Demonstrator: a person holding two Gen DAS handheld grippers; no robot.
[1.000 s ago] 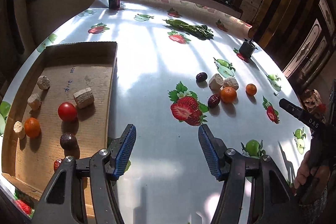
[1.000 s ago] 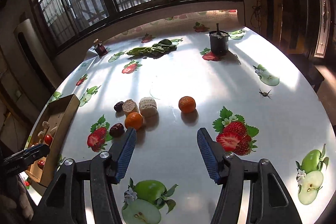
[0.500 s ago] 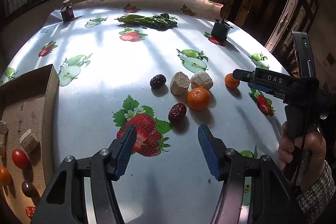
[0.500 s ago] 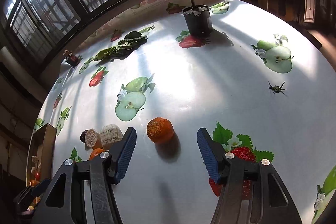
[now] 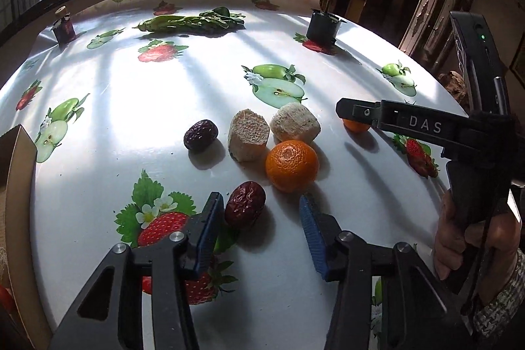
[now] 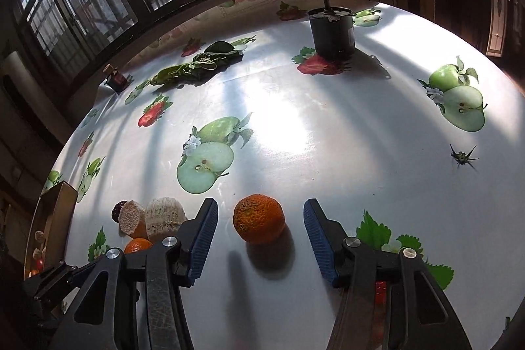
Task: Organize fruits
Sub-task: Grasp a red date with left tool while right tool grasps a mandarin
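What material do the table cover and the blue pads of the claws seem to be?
Table cover: probably glossy plastic or oilcloth, since it reflects window light brightly and carries printed fruit. Blue pads: apparently ribbed rubber or soft plastic with a matte finish; fine ridges show along their faces. Neither can be confirmed by sight alone.

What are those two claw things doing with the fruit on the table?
A person is sorting fruit with a claw in each hand. The left claw is closing around a wrinkly red date; one blue pad looks almost against it, the other is apart. The right claw is closing around a small orange, pads not touching yet. Both fruits sit on the table. Nothing is lifted yet.
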